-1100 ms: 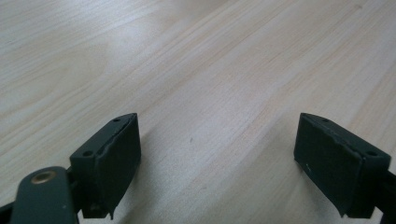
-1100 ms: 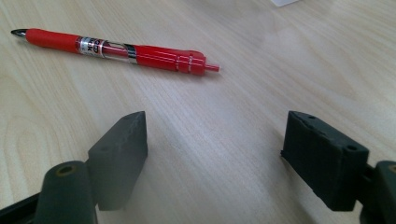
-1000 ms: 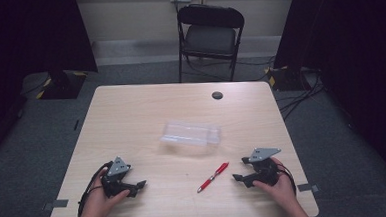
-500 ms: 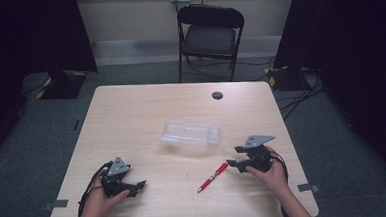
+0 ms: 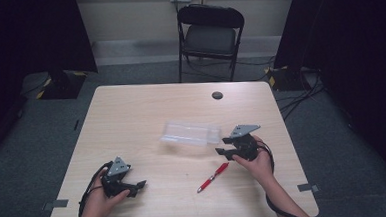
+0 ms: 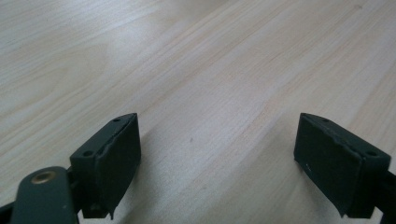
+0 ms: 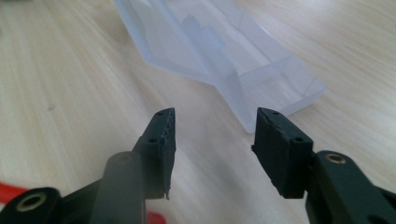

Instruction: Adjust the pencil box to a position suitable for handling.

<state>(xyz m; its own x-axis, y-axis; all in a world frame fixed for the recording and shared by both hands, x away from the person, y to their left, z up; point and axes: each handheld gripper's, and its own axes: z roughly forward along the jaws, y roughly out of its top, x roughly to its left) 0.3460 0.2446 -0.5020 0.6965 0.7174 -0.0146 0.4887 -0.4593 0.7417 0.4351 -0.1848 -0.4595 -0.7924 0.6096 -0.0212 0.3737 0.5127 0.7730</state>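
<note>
1. High view: the right gripper is held in the person's right hand above the table, just beside the near right corner of a clear plastic box.
2. The clear plastic box lies flat near the middle of the table, slightly right of centre, with its long side running across.
3. A red pen lies on the wood just below the right gripper, slanted, its black tip toward the near edge.
4. Right gripper view: the jaws stand partly apart and have just been closing; nothing is between them but bare wood.
5. In that same view the box lies just ahead of the jaw tips, its nearest corner a little beyond the right-hand jaw, not touching it; a blurred red strip of the pen shows at the lower left edge.
6. The left gripper rests low on the near left part of the table in the left hand, well apart from the box and the pen.
7. Left gripper view: its jaws stand wide apart over bare wood grain, with nothing between them.
8. A black folding chair stands beyond the far edge of the table, and a small dark round cap sits in the tabletop near that edge.
</note>
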